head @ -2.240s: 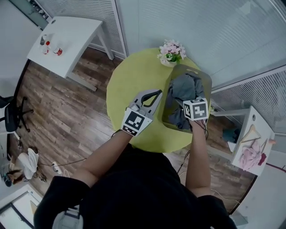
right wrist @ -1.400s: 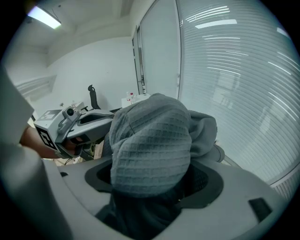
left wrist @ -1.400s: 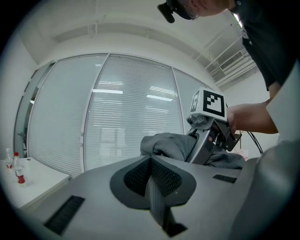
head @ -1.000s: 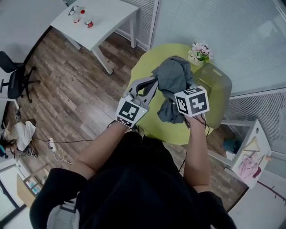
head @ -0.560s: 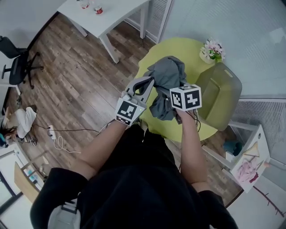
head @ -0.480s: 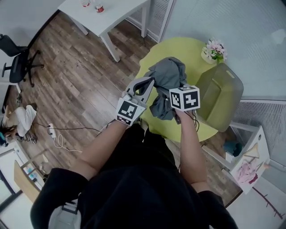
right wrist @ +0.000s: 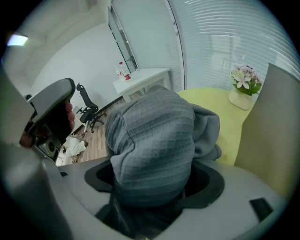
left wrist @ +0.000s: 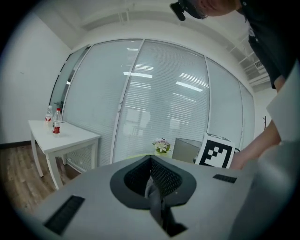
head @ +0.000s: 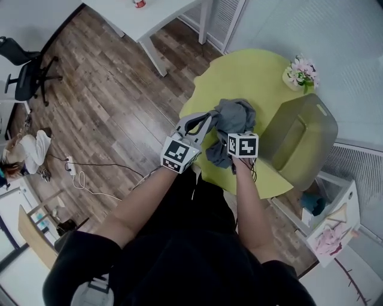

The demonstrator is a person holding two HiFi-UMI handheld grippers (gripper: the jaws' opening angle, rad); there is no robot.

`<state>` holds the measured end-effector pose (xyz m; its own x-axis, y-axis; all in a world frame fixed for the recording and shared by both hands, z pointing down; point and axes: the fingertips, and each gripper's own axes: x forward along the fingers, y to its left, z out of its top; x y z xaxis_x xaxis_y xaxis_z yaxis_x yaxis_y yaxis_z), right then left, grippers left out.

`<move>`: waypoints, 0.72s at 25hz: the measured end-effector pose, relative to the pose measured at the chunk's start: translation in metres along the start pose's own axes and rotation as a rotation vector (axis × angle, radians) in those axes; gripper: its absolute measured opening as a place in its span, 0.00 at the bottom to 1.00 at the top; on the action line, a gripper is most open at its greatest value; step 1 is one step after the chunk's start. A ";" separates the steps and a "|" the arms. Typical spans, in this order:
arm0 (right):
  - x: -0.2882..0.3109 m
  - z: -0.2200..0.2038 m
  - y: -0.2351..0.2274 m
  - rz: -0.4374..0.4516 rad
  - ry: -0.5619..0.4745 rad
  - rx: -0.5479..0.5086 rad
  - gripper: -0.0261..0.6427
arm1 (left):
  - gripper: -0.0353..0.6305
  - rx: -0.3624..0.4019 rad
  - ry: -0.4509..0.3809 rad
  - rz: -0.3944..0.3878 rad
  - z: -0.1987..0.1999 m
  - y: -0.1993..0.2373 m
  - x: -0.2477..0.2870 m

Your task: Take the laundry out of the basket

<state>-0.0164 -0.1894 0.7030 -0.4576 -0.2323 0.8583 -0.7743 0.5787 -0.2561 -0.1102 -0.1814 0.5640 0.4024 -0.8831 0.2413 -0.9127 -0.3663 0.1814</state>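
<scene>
The right gripper (right wrist: 152, 187) is clamped on the laundry (head: 234, 115), a grey ribbed garment. In the right gripper view the cloth fills the space between the jaws, which stand wide apart around a thick wad, and it bulges up and out beyond them. The laundry is out of the basket (head: 299, 140). It hangs bunched over the near left part of the round yellow-green table (head: 251, 72), just left of the basket. Whether its lower folds touch the tabletop cannot be told.

The left gripper (head: 210, 115) sits just left of the laundry, its tips right at the cloth's left edge in the head view. In the left gripper view its jaws are together, and no clear piece of cloth shows between them. That view looks level across the table towards the flowers (head: 301, 70) and the basket, with the right gripper's marker cube (left wrist: 214, 151) at its right.

The basket stands on the right side of the table, and the flowers stand at the far edge. A white table (head: 161, 12) stands on the wooden floor (head: 119, 101), far left.
</scene>
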 end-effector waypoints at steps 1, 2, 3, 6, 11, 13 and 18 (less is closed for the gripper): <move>0.006 -0.003 -0.004 -0.008 -0.001 0.007 0.64 | 0.06 -0.007 0.009 -0.001 -0.006 0.000 0.003; 0.012 -0.004 -0.007 -0.011 -0.002 0.014 0.64 | 0.06 -0.010 0.019 -0.001 -0.011 0.000 0.006; 0.018 -0.005 -0.009 -0.011 0.000 0.015 0.64 | 0.06 -0.013 0.027 0.001 -0.015 0.001 0.009; 0.037 -0.002 -0.014 -0.028 0.020 -0.014 0.64 | 0.06 -0.025 0.038 0.015 -0.021 0.004 0.010; 0.060 -0.001 -0.018 -0.051 0.035 -0.029 0.64 | 0.06 -0.011 0.046 0.030 -0.026 0.013 0.004; 0.063 -0.004 -0.017 -0.054 0.035 -0.031 0.64 | 0.06 0.009 0.056 0.031 -0.025 0.014 0.001; 0.059 0.000 -0.014 -0.056 0.047 -0.054 0.64 | 0.06 0.031 0.072 0.029 -0.029 0.018 -0.003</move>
<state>-0.0325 -0.2109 0.7577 -0.3920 -0.2294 0.8909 -0.7728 0.6075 -0.1836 -0.1259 -0.1770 0.5941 0.3791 -0.8705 0.3138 -0.9253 -0.3510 0.1439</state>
